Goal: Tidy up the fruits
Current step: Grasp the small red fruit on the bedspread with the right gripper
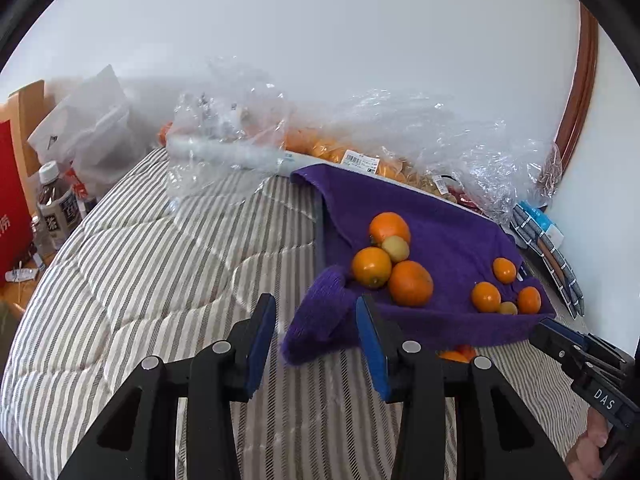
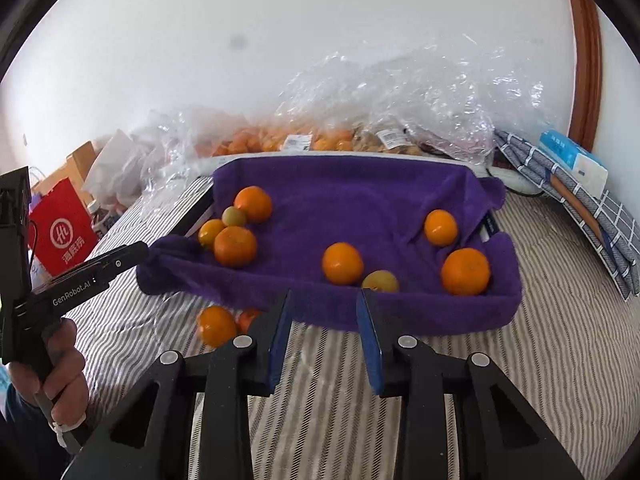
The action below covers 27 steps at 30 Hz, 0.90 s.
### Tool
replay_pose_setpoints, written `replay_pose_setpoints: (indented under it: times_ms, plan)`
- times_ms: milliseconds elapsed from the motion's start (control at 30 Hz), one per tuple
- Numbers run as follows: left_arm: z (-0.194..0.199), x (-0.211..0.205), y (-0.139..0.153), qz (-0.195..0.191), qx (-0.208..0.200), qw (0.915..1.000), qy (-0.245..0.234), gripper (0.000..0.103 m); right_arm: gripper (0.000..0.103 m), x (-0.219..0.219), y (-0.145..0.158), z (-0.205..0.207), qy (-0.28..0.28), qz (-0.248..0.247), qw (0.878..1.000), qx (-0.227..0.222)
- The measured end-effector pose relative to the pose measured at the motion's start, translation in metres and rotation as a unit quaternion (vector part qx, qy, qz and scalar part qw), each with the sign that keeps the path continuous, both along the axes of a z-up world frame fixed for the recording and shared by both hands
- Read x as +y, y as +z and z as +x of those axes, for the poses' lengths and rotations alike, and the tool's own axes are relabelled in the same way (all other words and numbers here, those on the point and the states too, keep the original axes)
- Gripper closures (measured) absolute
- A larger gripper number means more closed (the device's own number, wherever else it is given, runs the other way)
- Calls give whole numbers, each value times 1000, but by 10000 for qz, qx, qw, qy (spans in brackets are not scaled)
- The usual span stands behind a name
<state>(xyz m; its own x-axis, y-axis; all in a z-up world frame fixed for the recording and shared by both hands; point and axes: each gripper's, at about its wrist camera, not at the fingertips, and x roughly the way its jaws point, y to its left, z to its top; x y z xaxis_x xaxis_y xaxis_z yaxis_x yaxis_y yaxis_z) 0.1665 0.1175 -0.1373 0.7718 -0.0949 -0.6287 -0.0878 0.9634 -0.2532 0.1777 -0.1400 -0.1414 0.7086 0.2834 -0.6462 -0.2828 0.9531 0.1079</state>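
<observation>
A purple towel (image 2: 360,200) lines a shallow tray on the striped bed; it also shows in the left wrist view (image 1: 440,216). Several oranges lie on it: a cluster at the left (image 2: 235,246) (image 1: 410,282) with a small yellowish fruit (image 2: 233,216), and others at the right (image 2: 465,271) (image 2: 342,263). Two oranges (image 2: 216,325) lie on the bed in front of the towel. My left gripper (image 1: 316,312) is open and empty at the towel's left corner. My right gripper (image 2: 325,304) is open and empty at the towel's front edge.
Clear plastic bags (image 2: 400,96) with more oranges lie along the wall behind the tray. A red bag (image 2: 60,228) and bottles (image 1: 56,204) stand at the left. A checked cloth (image 2: 592,208) and a tissue pack (image 2: 576,160) lie at the right.
</observation>
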Motion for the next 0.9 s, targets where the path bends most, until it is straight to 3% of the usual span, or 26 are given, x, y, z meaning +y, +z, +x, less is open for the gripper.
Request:
replay_pose_setpoints:
  times_ms: [367,700,900]
  plan:
    - [-9,2,-11,135,354,9993,69,63,75,45,-35,6,367,-146,9979,517]
    - [-4,25,-18,-332,559,9970,411,63,75,54,-42,28,365,-41,9961,797]
    - [-5,16,-16,-150,477,9984,265,63,79,46,-37,19,243,-57,9982,552]
